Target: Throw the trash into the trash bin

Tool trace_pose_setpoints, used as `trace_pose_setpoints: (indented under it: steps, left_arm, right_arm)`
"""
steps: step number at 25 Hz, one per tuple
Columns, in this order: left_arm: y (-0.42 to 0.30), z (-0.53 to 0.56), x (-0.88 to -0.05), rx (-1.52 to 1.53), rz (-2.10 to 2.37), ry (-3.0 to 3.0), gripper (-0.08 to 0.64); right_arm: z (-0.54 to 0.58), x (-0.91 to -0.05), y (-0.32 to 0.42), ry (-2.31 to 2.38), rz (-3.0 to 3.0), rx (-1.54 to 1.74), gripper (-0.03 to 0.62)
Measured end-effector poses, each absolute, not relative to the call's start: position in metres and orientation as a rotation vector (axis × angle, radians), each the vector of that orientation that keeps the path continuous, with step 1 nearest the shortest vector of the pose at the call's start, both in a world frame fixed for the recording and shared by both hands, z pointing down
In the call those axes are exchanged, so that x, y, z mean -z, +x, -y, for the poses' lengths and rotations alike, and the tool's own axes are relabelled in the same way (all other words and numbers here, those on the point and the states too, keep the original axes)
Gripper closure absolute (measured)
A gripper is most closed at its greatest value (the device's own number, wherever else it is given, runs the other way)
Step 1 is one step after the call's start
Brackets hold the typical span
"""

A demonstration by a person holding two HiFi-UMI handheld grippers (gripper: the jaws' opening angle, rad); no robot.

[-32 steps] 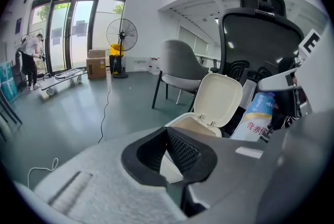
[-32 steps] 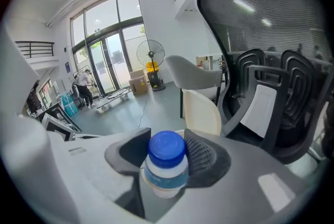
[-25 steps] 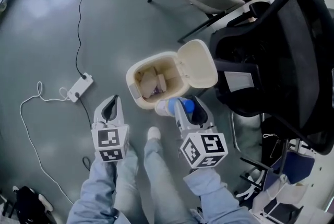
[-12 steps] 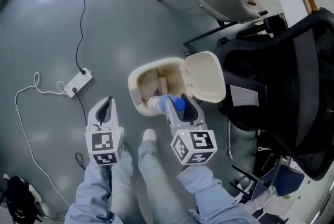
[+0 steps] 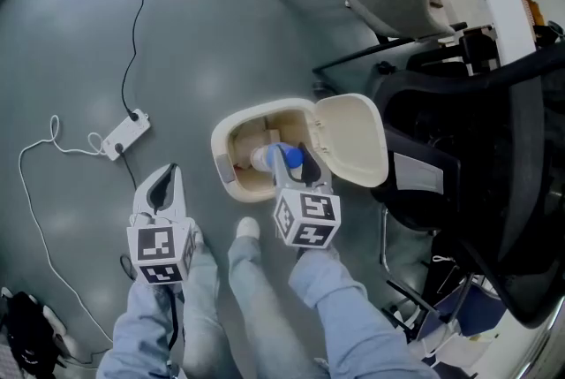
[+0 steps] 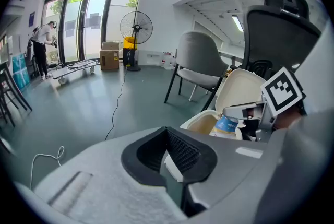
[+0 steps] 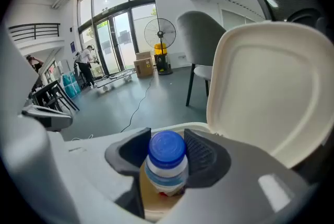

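Grey floor carries an open trash bin (image 5: 221,163), its lid (image 5: 353,137) swung back. Directly over the bin's mouth hangs a bottle (image 5: 267,159), clamped just under its blue cap by the right gripper (image 5: 292,158), probably so that letting go drops it straight inside. The bottle's long axis runs steeply down: cap uppermost, base leaning into the bin toward other trash (image 5: 250,137). Off the bin's side away from the lid, the left gripper (image 5: 164,188) waits, jaws closed on nothing.
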State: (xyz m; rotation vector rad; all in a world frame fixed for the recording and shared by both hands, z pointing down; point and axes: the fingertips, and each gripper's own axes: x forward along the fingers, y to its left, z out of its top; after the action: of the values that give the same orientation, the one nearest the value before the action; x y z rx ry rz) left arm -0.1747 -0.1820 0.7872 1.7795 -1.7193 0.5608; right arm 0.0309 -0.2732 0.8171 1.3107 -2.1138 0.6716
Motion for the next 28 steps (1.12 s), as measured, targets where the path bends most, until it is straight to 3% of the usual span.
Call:
trace_pose_setpoints:
  steps: [10, 14, 28]
  left_arm:
    - [-0.174, 0.171, -0.8, -0.604, 1.683, 1.774, 0.565]
    - [-0.177, 0.168, -0.801, -0.604, 1.684, 1.762, 0.565]
    - [-0.174, 0.161, -0.798, -0.578, 1.696, 1.762, 0.565]
  right_arm:
    - [0.276, -0.885, 0.013, 1.159, 2.067, -0.669, 0.386]
    - [0.277, -0.884, 0.015, 1.174, 2.065, -0.666, 0.336]
    - [0.271, -0.865, 0.043, 1.254, 2.037, -0.651, 0.336]
